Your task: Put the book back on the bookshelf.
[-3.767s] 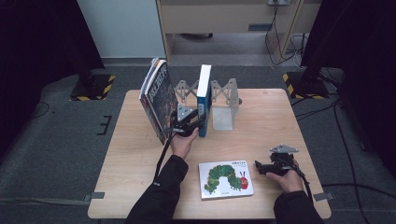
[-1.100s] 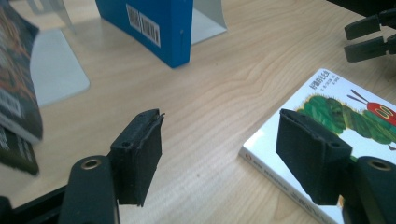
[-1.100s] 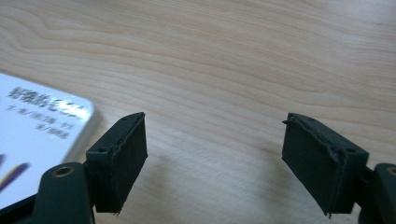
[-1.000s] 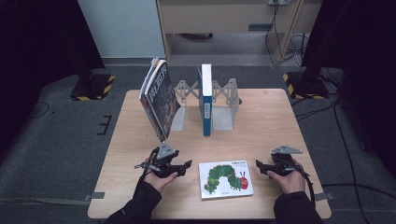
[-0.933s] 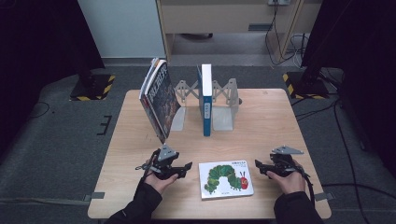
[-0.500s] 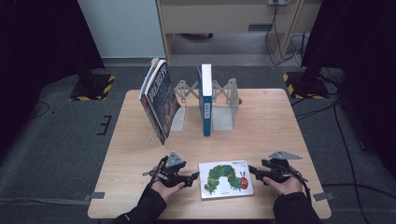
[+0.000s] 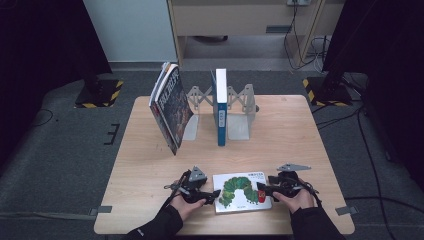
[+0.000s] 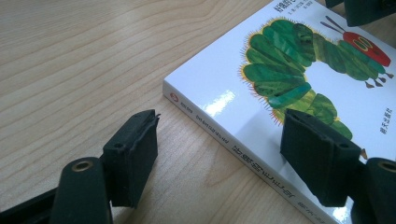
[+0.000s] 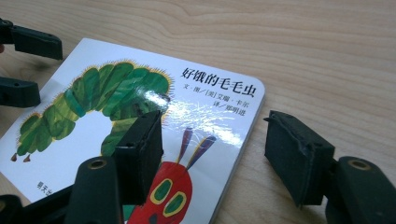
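A white picture book with a green caterpillar (image 7: pixel 243 191) lies flat near the table's front edge. My left gripper (image 7: pixel 214 196) is at its left side. In the left gripper view the jaws (image 8: pixel 219 158) stand open astride the spine (image 8: pixel 233 144), one over the bare wood and one over the cover. My right gripper (image 7: pixel 263 189) is at the book's right side. In the right gripper view its jaws (image 9: pixel 215 154) have just been closing. The book's rounded edge (image 9: pixel 247 135) lies between them, and the pads stand clear of it.
At the back of the wooden table (image 7: pixel 300 135), metal bookends (image 7: pixel 240 112) hold a blue-and-white book (image 7: pixel 220 107) upright. A dark-covered book (image 7: pixel 170 107) leans to their left. The left gripper's jaws (image 9: pixel 23 65) show at the far edge of the caterpillar book.
The left hand came from the bookends to the front, then slid right to the book's left edge. The right hand moved left to the book's right edge. The book has not moved.
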`<state>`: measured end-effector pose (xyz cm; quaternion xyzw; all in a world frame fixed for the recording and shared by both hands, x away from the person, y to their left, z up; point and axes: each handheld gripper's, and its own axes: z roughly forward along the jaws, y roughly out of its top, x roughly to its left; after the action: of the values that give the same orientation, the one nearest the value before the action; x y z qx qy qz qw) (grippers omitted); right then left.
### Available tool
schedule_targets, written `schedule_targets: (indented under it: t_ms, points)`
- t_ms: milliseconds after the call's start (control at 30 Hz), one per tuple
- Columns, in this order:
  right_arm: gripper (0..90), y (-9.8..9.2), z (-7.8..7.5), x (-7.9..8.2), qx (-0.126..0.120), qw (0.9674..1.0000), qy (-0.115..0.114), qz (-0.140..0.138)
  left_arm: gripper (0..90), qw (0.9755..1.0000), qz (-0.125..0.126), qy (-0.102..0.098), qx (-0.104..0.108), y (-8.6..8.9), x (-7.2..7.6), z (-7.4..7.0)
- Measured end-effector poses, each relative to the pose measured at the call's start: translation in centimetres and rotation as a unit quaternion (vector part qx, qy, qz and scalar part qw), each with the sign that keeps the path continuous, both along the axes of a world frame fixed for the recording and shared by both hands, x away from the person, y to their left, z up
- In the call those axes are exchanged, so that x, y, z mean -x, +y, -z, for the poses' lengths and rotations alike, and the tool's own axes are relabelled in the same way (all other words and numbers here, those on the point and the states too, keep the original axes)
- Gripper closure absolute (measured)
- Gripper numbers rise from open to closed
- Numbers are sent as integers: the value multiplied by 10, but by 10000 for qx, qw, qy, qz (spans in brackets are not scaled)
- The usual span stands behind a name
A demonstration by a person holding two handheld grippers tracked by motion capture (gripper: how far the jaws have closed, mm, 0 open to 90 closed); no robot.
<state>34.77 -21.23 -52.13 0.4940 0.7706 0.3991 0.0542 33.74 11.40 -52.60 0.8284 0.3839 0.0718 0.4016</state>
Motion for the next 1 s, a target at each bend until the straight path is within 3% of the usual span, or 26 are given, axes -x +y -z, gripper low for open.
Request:
schedule_targets:
  t_ms: [133,367,533,833,1000]
  points:
    - [377,2,3,-1,11,10000,80,-33,257,9999,-3,79,87,-1,-1,2]
    - [392,4,4,-2,-174,9997,195,12,228,9999,38,-21,102,-5,0,4]
    - [413,2,3,-2,-249,9994,243,75,219,9999,32,39,156,-5,-1,5]
    - [438,0,-4,-2,-275,9995,170,66,209,9998,63,26,208,-6,-2,6]
    - [443,-1,-9,-1,-472,9988,22,87,192,9996,61,39,260,-6,-2,7]
